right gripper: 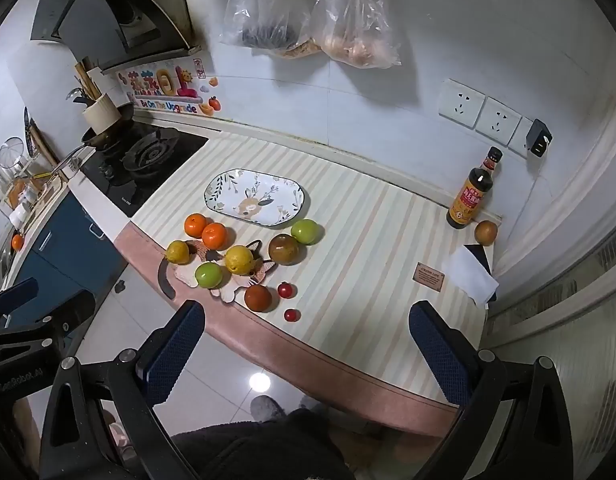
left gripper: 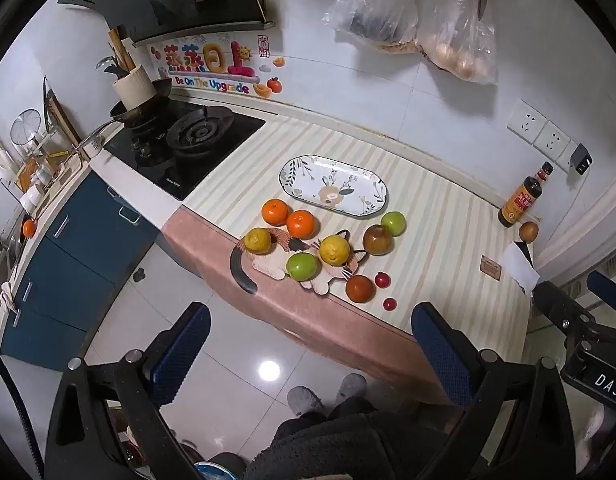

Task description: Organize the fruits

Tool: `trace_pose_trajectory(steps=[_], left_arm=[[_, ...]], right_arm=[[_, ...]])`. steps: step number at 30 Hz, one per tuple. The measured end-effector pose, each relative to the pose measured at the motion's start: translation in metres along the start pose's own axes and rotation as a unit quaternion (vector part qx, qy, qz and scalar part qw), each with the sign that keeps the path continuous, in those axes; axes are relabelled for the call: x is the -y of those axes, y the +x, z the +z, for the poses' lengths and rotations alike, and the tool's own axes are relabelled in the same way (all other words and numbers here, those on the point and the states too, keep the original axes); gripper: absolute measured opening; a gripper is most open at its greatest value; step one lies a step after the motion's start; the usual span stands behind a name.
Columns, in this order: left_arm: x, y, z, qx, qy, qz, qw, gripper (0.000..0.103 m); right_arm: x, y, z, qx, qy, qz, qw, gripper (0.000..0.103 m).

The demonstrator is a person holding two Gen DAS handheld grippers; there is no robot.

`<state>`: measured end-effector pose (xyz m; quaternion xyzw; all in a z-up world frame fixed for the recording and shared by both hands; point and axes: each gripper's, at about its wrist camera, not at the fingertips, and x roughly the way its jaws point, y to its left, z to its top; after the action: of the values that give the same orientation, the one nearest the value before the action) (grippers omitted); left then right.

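An empty oval flowered plate [left gripper: 334,185] [right gripper: 255,197] lies on the striped counter. In front of it lie two oranges [left gripper: 301,224] [right gripper: 214,235], two yellow citrus [left gripper: 334,249] [right gripper: 239,259], two green fruits [left gripper: 302,266] [right gripper: 208,274], a brownish apple [left gripper: 377,239] [right gripper: 283,249], a dark orange-red fruit [left gripper: 359,289] [right gripper: 258,298] and two small red fruits [left gripper: 382,279] [right gripper: 286,290]. Some rest on a cat-shaped board [left gripper: 332,276] [right gripper: 244,280]. My left gripper [left gripper: 310,340] and right gripper [right gripper: 308,336] are open, empty, held back before the counter edge.
A gas stove [left gripper: 188,140] with a pan is at the left. A sauce bottle [right gripper: 472,196], a brown fruit [right gripper: 486,233] and a white tissue [right gripper: 470,276] sit at the right by the wall. Plastic bags [right gripper: 308,20] hang above. Blue cabinets [left gripper: 80,248] stand below left.
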<state>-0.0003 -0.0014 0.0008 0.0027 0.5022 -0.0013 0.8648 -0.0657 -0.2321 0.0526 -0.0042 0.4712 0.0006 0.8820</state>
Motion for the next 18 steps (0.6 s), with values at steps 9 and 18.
trace_pose_trajectory(steps=[9,18], left_arm=[[0.000,-0.003,0.005,-0.004,-0.002,-0.011,0.9999,0.103],[0.007,-0.007,0.007,0.000,-0.002,-0.009,1.0000,0.103]], right_arm=[[0.003,-0.001,0.000,0.003,0.006,-0.007,1.000,0.103],[0.004,-0.004,-0.001,0.008,0.012,-0.003,1.000,0.103]])
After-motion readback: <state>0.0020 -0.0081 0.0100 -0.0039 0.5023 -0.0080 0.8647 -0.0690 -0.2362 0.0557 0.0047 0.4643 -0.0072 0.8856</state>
